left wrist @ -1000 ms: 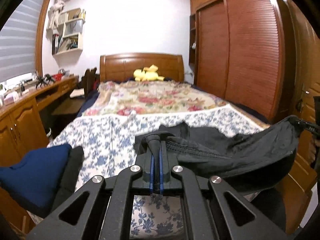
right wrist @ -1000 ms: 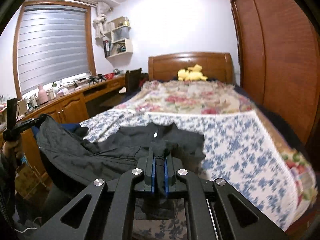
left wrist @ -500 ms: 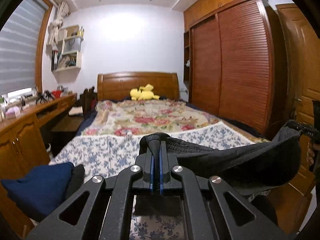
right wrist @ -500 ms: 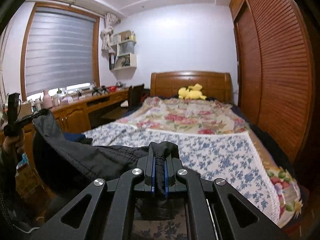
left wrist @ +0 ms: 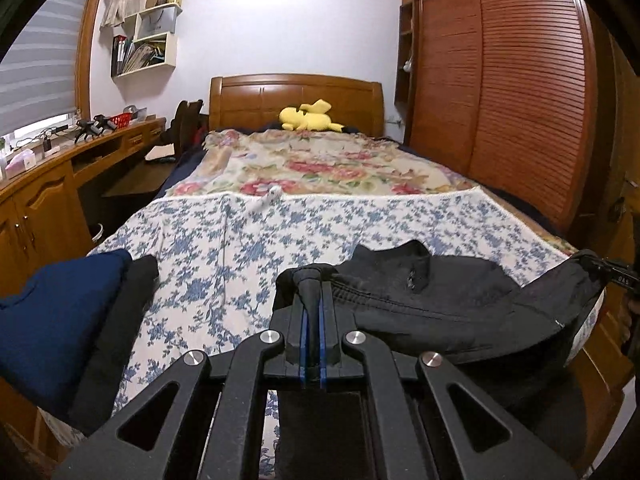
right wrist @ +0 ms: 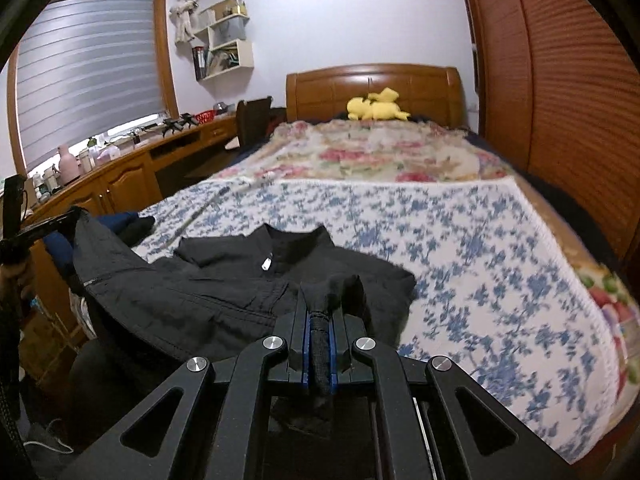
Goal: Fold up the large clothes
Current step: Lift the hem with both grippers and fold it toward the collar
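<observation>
Lowered since the earlier frame, the black zip-up fabric jacket [right wrist: 248,280] spreads on the blue-floral bed [left wrist: 224,264]; each hand-held gripper, left [left wrist: 311,280] and right [right wrist: 322,300], pinches a hem corner to keep it taut.

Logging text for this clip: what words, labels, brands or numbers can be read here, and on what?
"OAS" or similar, small pale letters on the right gripper at the left view's edge; too small to be sure.
Book spines on the wall shelf: too small to read.
Black jacket, zip pull and pale tag: no readable text.
Bedspread: flower print only, no words.
</observation>
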A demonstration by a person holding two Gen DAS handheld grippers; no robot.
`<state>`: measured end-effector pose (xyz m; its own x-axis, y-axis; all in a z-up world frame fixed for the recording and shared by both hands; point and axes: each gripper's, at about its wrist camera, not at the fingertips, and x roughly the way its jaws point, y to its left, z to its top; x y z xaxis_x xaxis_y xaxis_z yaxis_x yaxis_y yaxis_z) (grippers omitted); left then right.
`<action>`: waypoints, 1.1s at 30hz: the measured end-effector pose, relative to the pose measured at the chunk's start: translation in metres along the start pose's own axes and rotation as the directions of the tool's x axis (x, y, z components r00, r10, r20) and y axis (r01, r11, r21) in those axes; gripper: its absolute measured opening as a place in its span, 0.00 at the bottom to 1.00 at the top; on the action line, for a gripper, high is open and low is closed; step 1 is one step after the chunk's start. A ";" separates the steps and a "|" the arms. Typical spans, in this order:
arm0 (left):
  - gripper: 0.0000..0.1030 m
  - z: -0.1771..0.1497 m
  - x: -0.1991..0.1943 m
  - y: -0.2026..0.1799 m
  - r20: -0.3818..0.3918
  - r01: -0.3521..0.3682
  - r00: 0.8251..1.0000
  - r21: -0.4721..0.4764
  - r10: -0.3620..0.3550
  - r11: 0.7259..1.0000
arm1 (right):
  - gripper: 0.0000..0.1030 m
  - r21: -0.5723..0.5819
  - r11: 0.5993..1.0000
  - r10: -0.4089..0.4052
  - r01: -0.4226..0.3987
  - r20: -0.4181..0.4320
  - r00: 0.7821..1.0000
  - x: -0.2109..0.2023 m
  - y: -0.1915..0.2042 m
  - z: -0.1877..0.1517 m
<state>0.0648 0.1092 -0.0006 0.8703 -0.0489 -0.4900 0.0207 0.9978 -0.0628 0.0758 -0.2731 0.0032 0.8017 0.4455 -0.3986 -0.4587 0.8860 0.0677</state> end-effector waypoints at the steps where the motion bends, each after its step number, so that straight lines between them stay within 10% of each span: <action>1: 0.04 -0.003 0.003 0.001 -0.005 -0.002 1.000 -0.002 0.002 1.000 | 0.06 0.005 1.000 -0.001 0.001 -0.008 1.000 0.008 0.000 0.001; 21: 0.04 -0.016 0.093 0.014 -0.124 -0.044 0.991 0.021 0.046 0.999 | 0.07 0.073 0.997 -0.020 0.030 -0.134 0.991 0.122 -0.025 0.008; 33: 0.04 0.028 0.145 0.013 -0.119 -0.073 0.990 0.036 0.077 0.997 | 0.07 0.017 0.998 -0.051 0.052 -0.076 0.996 0.170 -0.039 0.076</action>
<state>0.2053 0.1164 -0.0480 0.8045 0.0231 -0.5935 -0.0255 0.9997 0.0044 0.2596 -0.2224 0.0020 0.7924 0.3888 -0.4700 -0.4096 0.9101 0.0623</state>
